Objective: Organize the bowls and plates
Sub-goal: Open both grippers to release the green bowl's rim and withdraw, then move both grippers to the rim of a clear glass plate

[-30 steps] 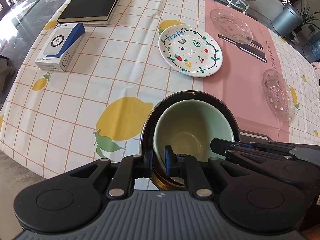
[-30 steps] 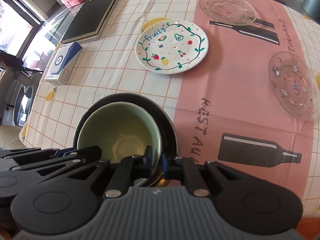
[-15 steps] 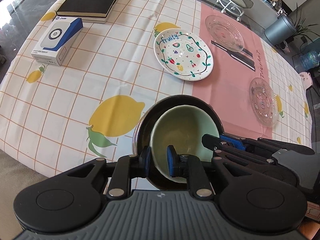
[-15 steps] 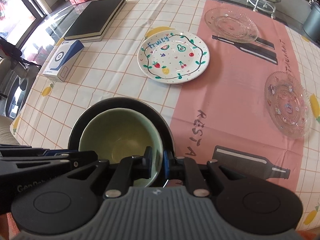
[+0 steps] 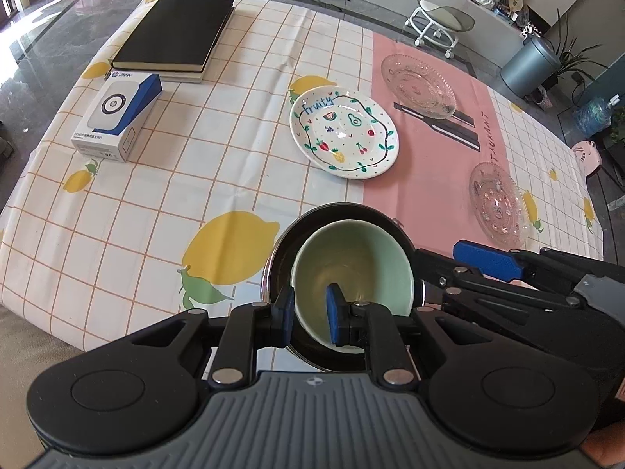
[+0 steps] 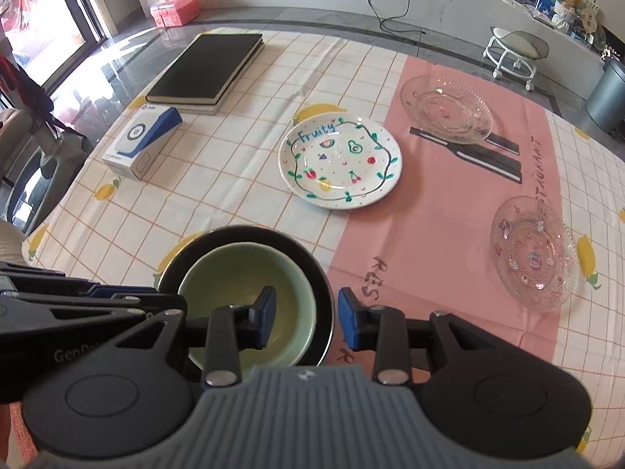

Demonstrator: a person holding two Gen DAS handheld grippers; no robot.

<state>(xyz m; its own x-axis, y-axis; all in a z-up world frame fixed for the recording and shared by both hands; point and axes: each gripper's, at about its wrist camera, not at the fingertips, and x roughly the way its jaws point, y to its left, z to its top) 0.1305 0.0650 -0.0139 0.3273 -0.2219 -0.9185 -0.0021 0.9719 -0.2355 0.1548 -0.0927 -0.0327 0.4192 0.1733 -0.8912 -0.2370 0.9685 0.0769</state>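
right wrist: fingers (image 6: 268,314) opening astride, seemingly clear of, bowl rims (image 6: 312,305).

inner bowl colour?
Pale green bowl, nested in a black bowl. Shows best in the right wrist view.

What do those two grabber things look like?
Both are black plastic. The left gripper and right gripper each have a ribbed grey base, round black discs, silver screws and two fingers tipped with blue pads.
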